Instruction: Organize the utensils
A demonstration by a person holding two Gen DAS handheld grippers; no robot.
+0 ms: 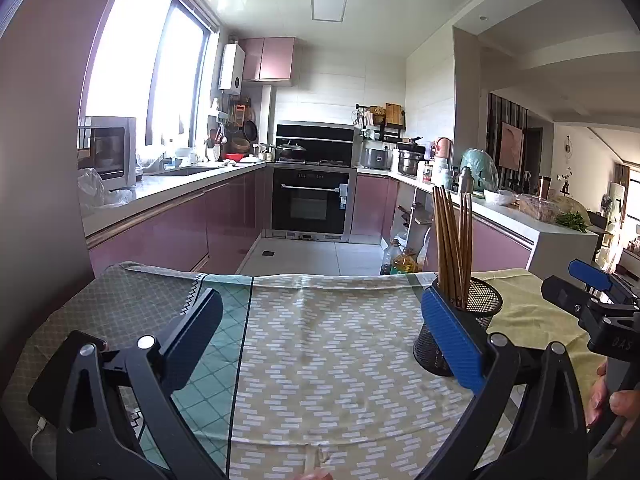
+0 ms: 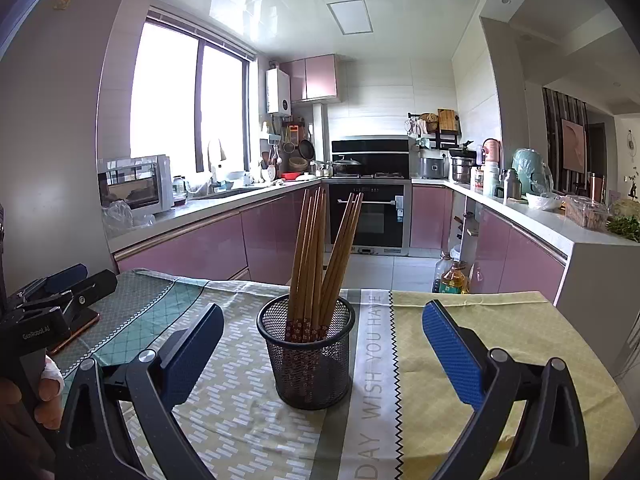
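1. Mesh cup (image 2: 307,354), black, upright on patterned tablecloth (image 2: 460,320); holds wooden chopsticks (image 2: 316,264), tips fanning toward 12 o'clock.
2. R gripper (image 2: 323,338): fingers apart, empty, cup standing between them w/o contact.
3. L gripper (image 1: 326,330): fingers apart, empty; cup at approx. 2 o'clock, just behind its blue finger (image 1: 452,336).
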